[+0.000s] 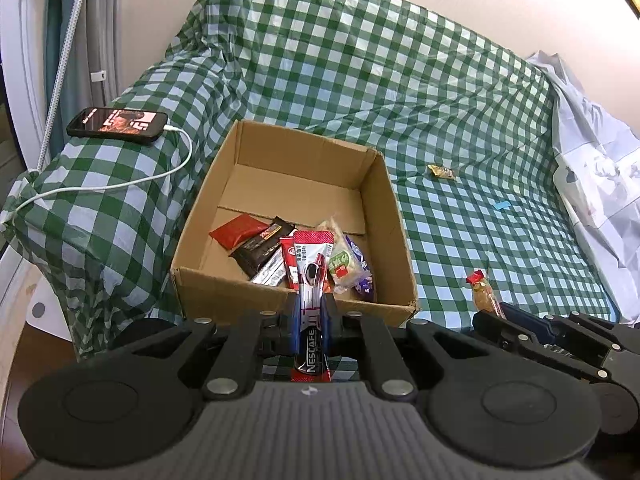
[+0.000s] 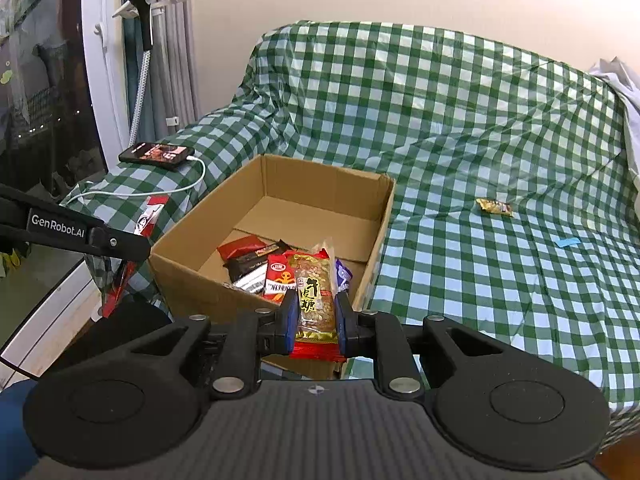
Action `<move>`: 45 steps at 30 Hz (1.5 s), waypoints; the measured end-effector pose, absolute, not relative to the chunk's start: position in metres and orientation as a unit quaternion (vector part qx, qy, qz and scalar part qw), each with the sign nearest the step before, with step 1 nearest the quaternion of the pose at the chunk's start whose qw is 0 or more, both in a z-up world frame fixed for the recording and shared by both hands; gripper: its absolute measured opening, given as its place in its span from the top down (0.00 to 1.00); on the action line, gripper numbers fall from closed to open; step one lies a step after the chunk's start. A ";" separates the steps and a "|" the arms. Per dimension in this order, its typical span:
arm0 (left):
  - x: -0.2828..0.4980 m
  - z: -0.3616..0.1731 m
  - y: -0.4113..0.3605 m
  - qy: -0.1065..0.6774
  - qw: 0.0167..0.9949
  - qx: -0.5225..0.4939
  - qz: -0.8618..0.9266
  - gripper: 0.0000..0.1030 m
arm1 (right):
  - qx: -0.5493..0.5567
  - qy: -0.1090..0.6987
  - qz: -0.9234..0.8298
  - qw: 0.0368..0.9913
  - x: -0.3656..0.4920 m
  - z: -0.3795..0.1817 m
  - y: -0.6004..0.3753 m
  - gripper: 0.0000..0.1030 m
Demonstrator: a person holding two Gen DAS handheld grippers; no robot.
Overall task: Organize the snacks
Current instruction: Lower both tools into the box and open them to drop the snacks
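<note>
Both grippers are hovering at the near edge of the cardboard box [image 1: 384, 216] on the checked sofa cover [image 1: 460, 92], ready to drop. Left gripper [image 1: 311, 316] jaws are pinching a Nescafé coffee stick [image 1: 311, 272]; right gripper [image 2: 316, 320] jaws are clamping a peanut candy packet [image 2: 316, 292]. One gold-wrapped candy [image 2: 494, 206] is lying far right, uncollected.

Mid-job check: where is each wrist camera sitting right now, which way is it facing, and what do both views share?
Left wrist: on the left gripper, angled down at the cardboard box; fingers pinch a Nescafe stick; the right gripper shows at lower right.
Right wrist: on the right gripper, angled down at the box from its right; fingers pinch a peanut candy pack; the left gripper's arm shows at left.
Shared: box, phone, gold candy on the checkered cloth.
</note>
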State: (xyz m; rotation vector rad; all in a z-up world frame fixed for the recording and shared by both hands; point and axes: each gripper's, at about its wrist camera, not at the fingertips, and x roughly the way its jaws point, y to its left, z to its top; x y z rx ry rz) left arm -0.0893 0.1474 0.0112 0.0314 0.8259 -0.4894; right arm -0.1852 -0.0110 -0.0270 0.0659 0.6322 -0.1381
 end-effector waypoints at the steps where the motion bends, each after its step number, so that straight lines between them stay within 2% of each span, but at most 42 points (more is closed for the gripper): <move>1: -0.088 0.010 0.147 0.399 0.886 0.015 -0.235 0.89 | 0.032 0.313 -0.068 0.947 -0.183 -0.028 -0.011 0.81; 23: -0.036 -0.015 0.134 0.438 0.871 0.015 -0.223 0.89 | 0.035 0.360 -0.069 0.930 -0.143 -0.051 -0.020 0.81; 35: 0.025 -0.018 0.118 0.441 0.872 0.014 -0.210 0.89 | 0.035 0.365 -0.057 0.929 -0.091 -0.054 -0.026 0.81; 45: 0.081 -0.043 0.095 0.462 0.863 0.040 -0.200 0.89 | 0.037 0.377 -0.054 0.924 -0.033 -0.069 -0.037 0.81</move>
